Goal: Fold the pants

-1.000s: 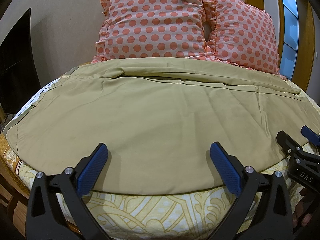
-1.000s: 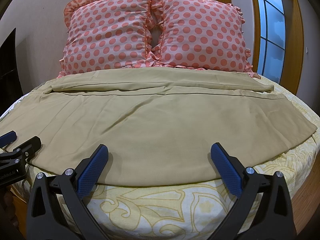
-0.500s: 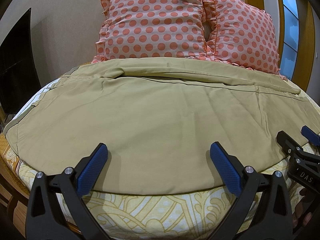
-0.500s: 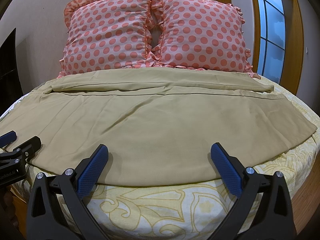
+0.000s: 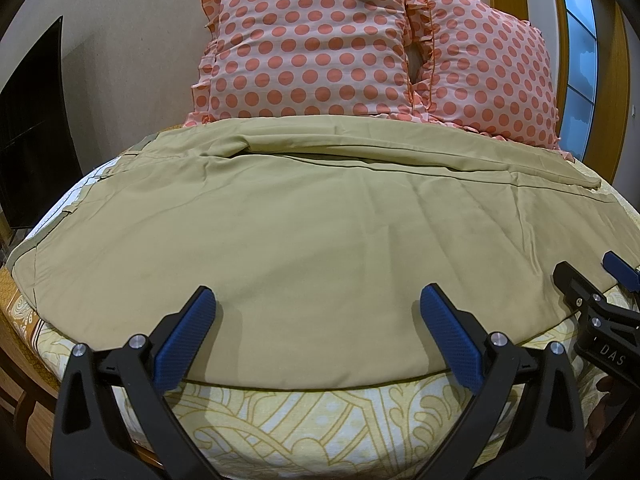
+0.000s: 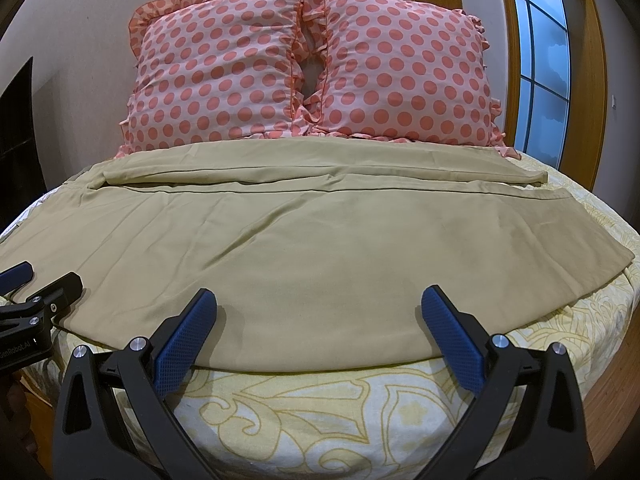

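Khaki pants (image 5: pixel 304 224) lie flat across the bed, waistband to the left, leg ends to the right; they also show in the right wrist view (image 6: pixel 320 240). One leg lies nearer me, the other beyond it by the pillows. My left gripper (image 5: pixel 316 332) is open and empty, hovering over the pants' near edge toward the waist. My right gripper (image 6: pixel 318 332) is open and empty over the near edge toward the leg end. Each gripper shows at the side of the other's view: the right one (image 5: pixel 592 292), the left one (image 6: pixel 36 288).
Two pink polka-dot pillows (image 6: pixel 312 68) stand against the wall behind the pants. The bed has a yellow patterned sheet (image 6: pixel 320 408). A dark screen (image 5: pixel 28 128) is at the left and a window (image 6: pixel 540 60) at the right.
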